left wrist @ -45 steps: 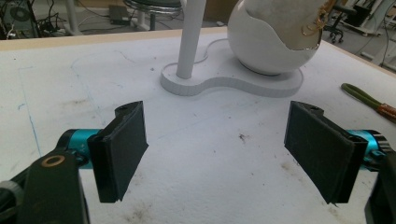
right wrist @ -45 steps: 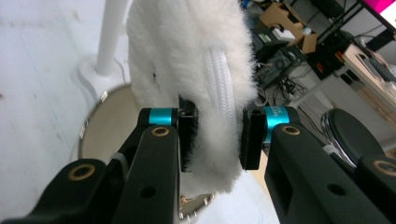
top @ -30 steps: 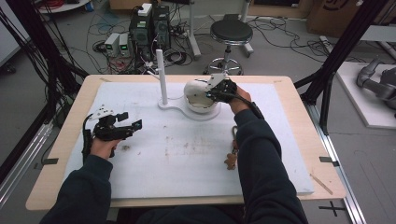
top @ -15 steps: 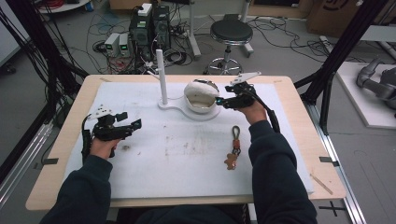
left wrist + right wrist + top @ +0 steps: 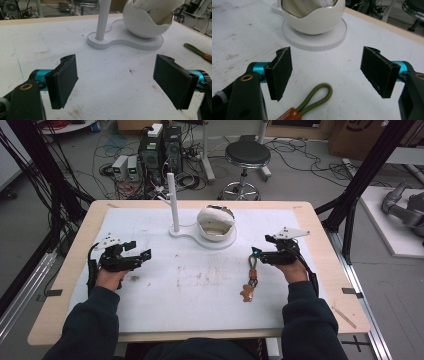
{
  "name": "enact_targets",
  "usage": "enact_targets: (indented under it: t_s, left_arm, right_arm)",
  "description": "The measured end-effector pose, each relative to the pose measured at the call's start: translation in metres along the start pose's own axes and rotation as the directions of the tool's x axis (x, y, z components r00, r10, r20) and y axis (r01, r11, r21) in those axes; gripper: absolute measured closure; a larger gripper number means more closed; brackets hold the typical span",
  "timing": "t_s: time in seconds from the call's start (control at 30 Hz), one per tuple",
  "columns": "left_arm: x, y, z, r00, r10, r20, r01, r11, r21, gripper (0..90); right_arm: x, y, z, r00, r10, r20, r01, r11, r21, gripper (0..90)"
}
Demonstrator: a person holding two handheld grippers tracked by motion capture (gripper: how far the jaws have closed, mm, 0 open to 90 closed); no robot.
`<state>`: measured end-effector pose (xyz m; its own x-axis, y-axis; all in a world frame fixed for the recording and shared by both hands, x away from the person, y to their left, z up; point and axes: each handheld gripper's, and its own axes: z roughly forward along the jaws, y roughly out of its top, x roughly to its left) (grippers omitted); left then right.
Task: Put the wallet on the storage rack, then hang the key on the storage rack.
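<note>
Hovering right tool (image 5: 256, 254) over keychain loop (image 5: 315, 97), just opened wide, empty; no legible writing.

The high view looks forward and down over the whole table (image 5: 65, 320) from the person's side. Each gripper view sits low and close to the tabletop — both share the egg-shaped white holder (image 5: 146, 21) (seen from opposite sides).

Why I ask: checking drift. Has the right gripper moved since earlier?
Yes. The right gripper left the egg-shaped bowl, coming nearer the person, beside the keychain; jaws just opened.
</note>
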<state>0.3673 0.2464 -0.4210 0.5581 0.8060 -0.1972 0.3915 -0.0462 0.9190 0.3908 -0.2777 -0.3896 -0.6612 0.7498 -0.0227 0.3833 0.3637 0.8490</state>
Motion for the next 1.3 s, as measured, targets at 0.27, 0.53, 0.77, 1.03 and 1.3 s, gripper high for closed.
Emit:
enact_targets:
  t_s: [0.27,0.53,0.77,1.03,1.3]
  left_arm:
    - [0.0,0.0,-0.001,1.0,0.001,-0.003,-0.001,1.0,0.003,19.5]
    - [0.001,-0.001,0.001,1.0,-0.007,0.003,0.007,1.0,0.005,19.6]
    - [0.001,0.0,0.001,1.0,-0.004,0.002,0.004,1.0,0.004,20.2]
    - [-0.002,0.0,0.0,1.0,0.004,0.001,-0.004,0.9999,0.012,21.0]
    - [-0.001,-0.002,0.006,1.0,0.006,0.007,-0.006,0.9996,0.027,21.8]
  right_arm:
    - [0.0,-0.012,-0.012,0.9992,0.025,0.032,-0.025,1.0,0.013,26.0]
    - [0.003,-0.014,-0.009,0.9991,0.033,0.026,-0.034,0.999,0.039,26.0]
    - [0.006,-0.021,-0.004,0.9989,0.046,0.002,-0.046,0.995,0.085,30.6]
    - [0.011,-0.032,0.001,0.9972,0.065,-0.037,-0.056,0.979,0.197,40.1]
    - [0.013,-0.04,0.016,0.9901,0.112,-0.085,-0.082,0.951,0.298,44.5]
